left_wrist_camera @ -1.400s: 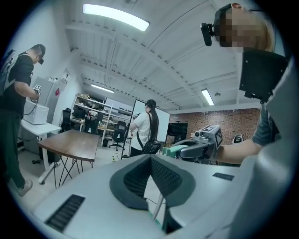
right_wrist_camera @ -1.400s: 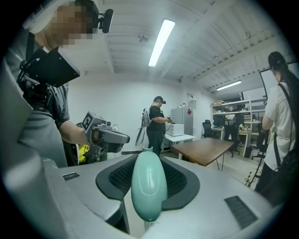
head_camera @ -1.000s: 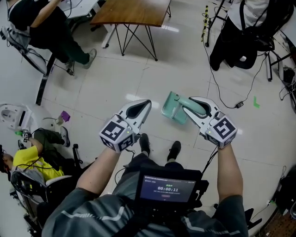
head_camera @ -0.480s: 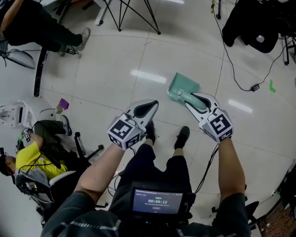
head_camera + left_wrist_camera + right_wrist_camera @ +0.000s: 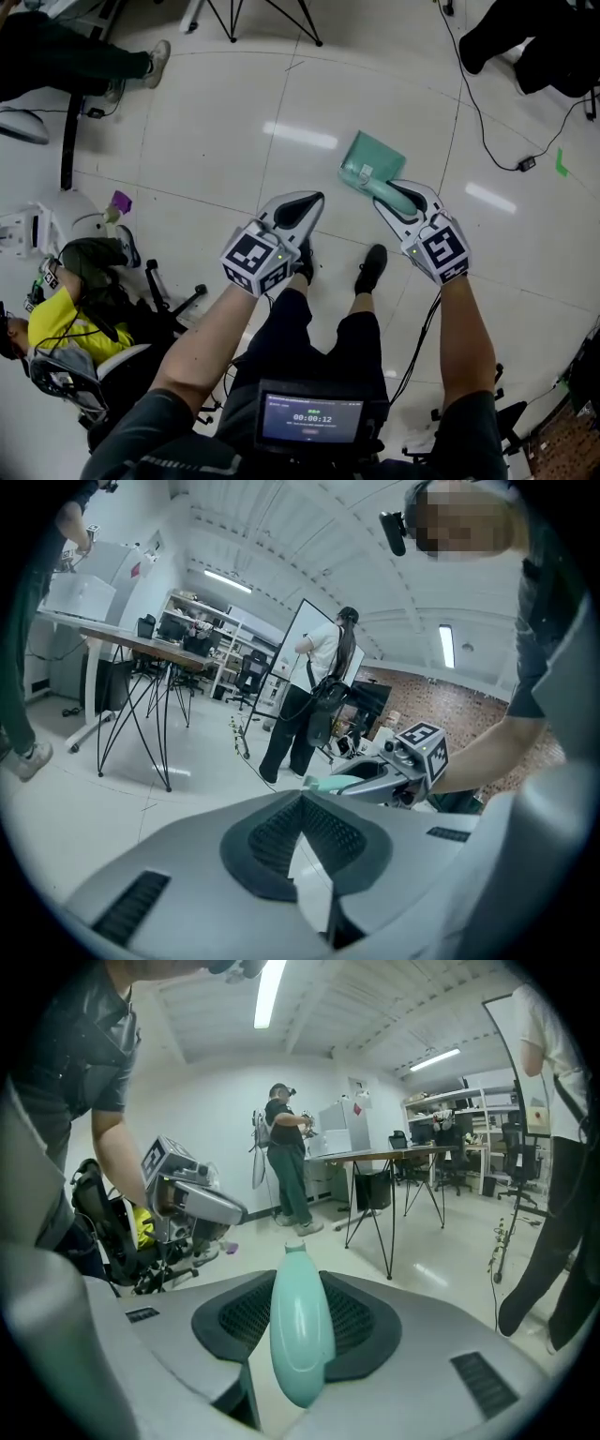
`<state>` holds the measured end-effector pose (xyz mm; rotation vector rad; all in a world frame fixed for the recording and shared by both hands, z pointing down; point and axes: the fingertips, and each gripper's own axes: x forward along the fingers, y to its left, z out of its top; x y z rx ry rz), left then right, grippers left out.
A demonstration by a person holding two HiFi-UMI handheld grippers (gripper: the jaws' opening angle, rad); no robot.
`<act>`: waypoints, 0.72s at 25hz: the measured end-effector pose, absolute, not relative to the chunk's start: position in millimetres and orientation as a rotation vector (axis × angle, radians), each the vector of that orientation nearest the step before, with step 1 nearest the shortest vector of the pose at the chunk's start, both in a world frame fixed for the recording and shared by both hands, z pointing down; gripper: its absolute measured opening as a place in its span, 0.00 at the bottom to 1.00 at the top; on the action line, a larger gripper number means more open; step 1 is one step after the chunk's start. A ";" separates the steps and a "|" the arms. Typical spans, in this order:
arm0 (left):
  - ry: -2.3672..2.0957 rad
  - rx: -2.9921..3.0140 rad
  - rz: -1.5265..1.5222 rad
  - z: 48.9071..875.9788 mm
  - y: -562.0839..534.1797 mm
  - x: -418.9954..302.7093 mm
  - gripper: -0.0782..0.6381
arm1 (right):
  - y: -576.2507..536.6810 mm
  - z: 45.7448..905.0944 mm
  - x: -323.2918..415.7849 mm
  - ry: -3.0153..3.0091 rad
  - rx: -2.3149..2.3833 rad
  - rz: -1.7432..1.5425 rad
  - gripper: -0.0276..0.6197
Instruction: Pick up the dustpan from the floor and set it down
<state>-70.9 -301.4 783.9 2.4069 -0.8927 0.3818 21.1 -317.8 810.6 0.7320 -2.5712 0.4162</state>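
Note:
The mint-green dustpan hangs in front of my feet with its pan pointing away from me. My right gripper is shut on its handle, which lies lengthwise between the dark pads. Whether the pan touches the floor I cannot tell. My left gripper is beside it on the left, shut, with nothing between its pads. In the left gripper view the right gripper shows with the mint handle sticking out. In the right gripper view the left gripper shows at the left.
The floor is pale tile. A black cable runs across it at the right, by a green tape mark. My shoes are just below the grippers. A seated person in yellow and a wheeled chair base are at the left. Table legs are at the top.
Both grippers have come down toward the floor together, the right one still holding the dustpan. The wooden table has slid out of the top of the head view.

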 end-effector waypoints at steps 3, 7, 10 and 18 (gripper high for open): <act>-0.883 2.403 0.389 786.0 -298.7 -68.6 0.16 | -311.8 816.3 20.6 -2.559 0.703 0.444 0.29; -0.879 2.398 0.399 781.7 -290.1 -65.1 0.16 | -295.2 819.8 23.7 -2.512 0.700 0.436 0.29; -0.868 2.409 0.411 776.6 -278.5 -60.2 0.16 | -278.4 820.7 25.3 -2.485 0.709 0.435 0.29; -0.821 2.420 0.410 761.5 -251.8 -46.8 0.16 | -246.2 818.6 30.0 -2.447 0.738 0.470 0.30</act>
